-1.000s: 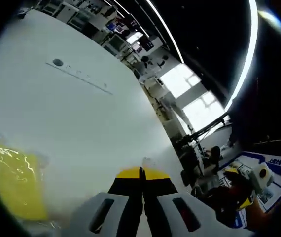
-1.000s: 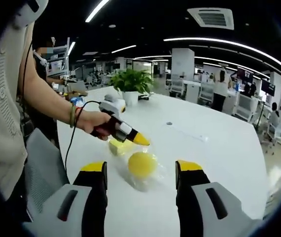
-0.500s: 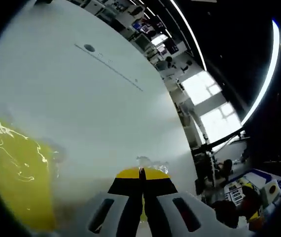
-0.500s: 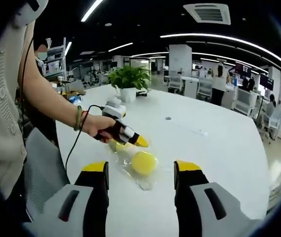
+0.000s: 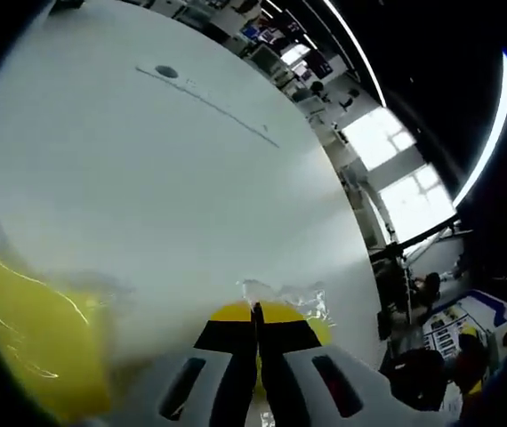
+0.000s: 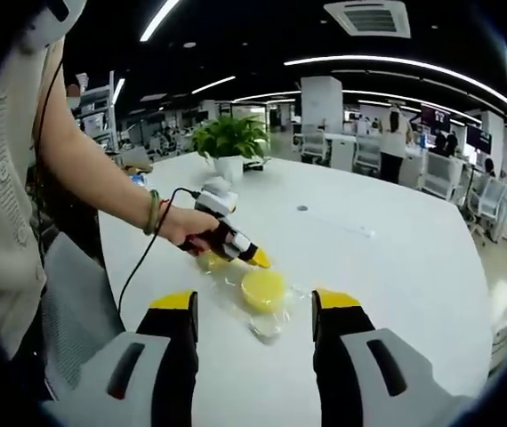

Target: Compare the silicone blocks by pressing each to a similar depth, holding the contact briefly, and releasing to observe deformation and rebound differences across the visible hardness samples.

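Round yellow silicone block (image 6: 262,289) in clear wrap, flat face up, on white tabletop (image 6: 396,267); left tool (image 6: 261,261) pressed together at its rim; right tool (image 6: 252,305) spread, near.

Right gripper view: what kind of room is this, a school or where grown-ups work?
Most likely a big open office. A long white table has a potted plant on it, rows of desks and chairs stretch behind, and strip lights run across the dark ceiling.
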